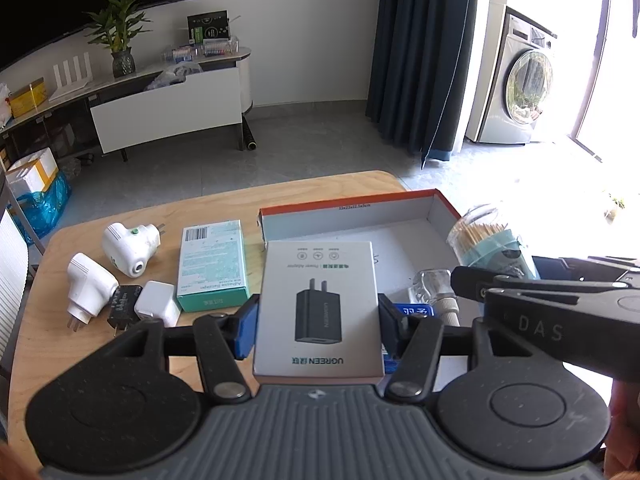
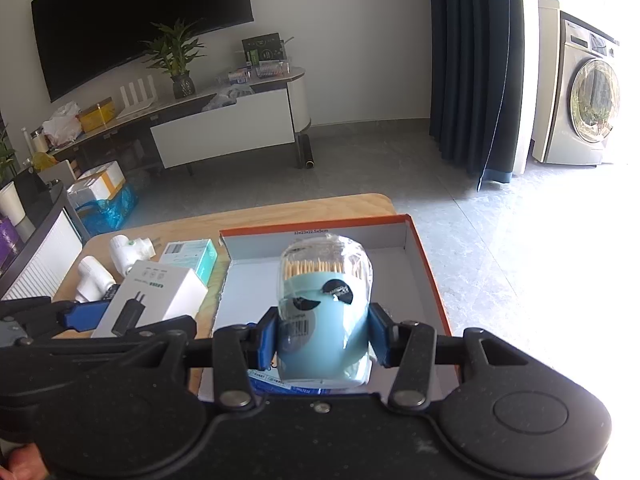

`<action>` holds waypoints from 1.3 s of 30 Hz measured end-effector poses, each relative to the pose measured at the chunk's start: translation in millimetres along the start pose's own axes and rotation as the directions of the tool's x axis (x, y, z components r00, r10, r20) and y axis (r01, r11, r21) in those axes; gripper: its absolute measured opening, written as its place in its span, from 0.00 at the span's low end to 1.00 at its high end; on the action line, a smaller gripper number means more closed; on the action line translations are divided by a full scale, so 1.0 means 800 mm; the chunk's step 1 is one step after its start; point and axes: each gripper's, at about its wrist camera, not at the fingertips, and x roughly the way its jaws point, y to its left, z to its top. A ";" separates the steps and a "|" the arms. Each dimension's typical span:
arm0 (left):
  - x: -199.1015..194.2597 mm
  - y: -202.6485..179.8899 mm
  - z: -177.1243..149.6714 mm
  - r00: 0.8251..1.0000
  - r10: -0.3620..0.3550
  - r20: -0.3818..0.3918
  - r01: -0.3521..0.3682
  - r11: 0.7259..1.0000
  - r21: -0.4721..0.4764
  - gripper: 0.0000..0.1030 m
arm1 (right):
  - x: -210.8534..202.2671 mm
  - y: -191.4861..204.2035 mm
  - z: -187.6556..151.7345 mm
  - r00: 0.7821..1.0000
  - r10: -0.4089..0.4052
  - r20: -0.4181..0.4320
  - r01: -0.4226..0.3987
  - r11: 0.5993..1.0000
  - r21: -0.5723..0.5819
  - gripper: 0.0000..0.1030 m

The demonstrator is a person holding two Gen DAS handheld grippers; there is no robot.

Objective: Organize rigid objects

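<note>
My left gripper point(image 1: 318, 326) is shut on a white charger box point(image 1: 318, 304) with a black adapter printed on it, held above the table beside the orange-rimmed cardboard tray point(image 1: 352, 202). That box point(image 2: 150, 304) shows at the left of the right wrist view. My right gripper point(image 2: 324, 334) is shut on a blue toothpick jar point(image 2: 324, 320) with a clear lid, held over the tray point(image 2: 420, 264). The jar point(image 1: 490, 246) also appears at the right of the left wrist view. A clear glass bottle point(image 1: 434, 286) lies in the tray.
On the wooden table point(image 1: 160, 210) left of the tray lie a teal box point(image 1: 212, 264), two white plug adapters point(image 1: 128, 246), a small white cube charger point(image 1: 158, 308) and a black plug point(image 1: 124, 306). A blue packet point(image 1: 412, 312) lies in the tray.
</note>
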 end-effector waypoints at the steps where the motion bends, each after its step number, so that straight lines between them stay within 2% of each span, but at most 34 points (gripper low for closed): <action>1: 0.001 0.000 0.001 1.000 0.000 -0.001 0.000 1.000 -0.001 0.58 | 0.001 0.000 0.001 1.000 -0.001 -0.001 0.001 1.000 -0.002 0.55; 39: 0.027 -0.004 0.017 1.000 -0.017 -0.017 0.016 1.000 -0.009 0.58 | 0.029 -0.006 0.014 0.999 -0.025 -0.024 0.025 1.000 -0.002 0.55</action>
